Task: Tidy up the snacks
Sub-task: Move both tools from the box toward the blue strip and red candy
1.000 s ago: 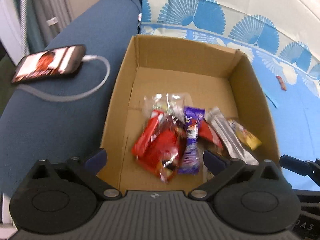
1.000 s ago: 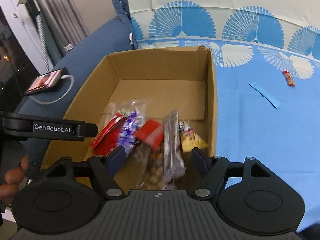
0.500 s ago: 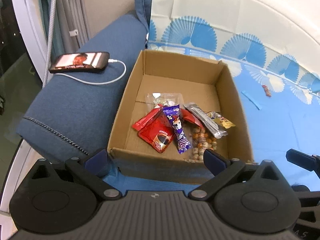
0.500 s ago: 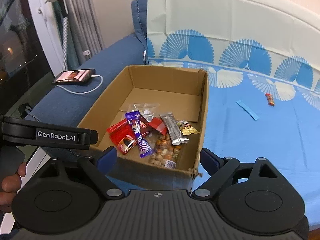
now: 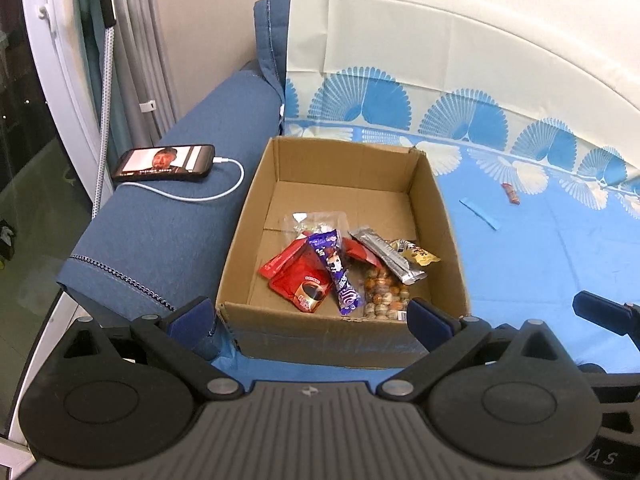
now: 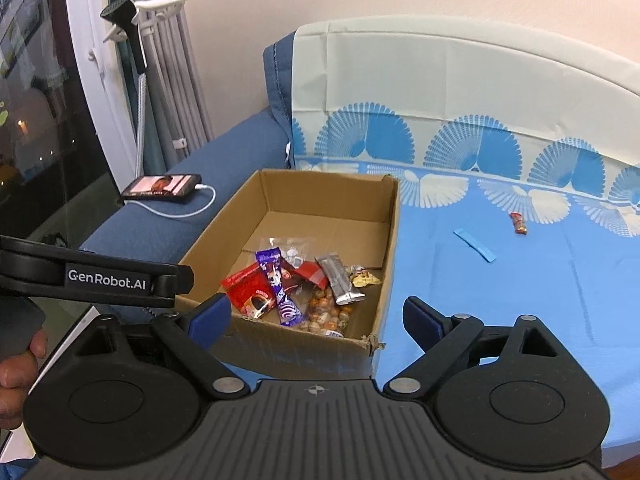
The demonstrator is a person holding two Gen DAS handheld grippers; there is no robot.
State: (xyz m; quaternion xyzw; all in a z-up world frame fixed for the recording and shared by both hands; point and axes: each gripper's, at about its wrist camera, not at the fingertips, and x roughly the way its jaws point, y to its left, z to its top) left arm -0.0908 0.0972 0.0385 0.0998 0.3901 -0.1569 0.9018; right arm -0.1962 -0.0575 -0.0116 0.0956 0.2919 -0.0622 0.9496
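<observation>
An open cardboard box [image 5: 248,216] [image 6: 394,232] sits on a blue patterned sheet. It holds a red packet [image 5: 300,284], a purple wrapper [image 5: 336,268], a silver bar [image 5: 388,256], a yellow packet [image 5: 418,255], a bag of nuts [image 5: 384,292] and a clear bag [image 5: 316,220]. Out on the sheet, right of the box, lie a small red candy [image 6: 518,223] and a blue strip [image 6: 475,245]. My left gripper [image 5: 310,316] hangs open before the box's near wall with nothing in it. My right gripper [image 6: 316,316] is open too, empty, at the box's near right corner.
A phone [image 5: 164,162] on a white cable rests on the blue sofa arm [image 5: 168,240] left of the box. Curtains and a window frame stand further left. A hand [image 6: 16,376] holds the left gripper's body [image 6: 92,278] at the left of the right wrist view.
Both grippers have drawn back and up from inside the box to in front of it. The right gripper's fingers have spread wider. The snacks have stayed in the box.
</observation>
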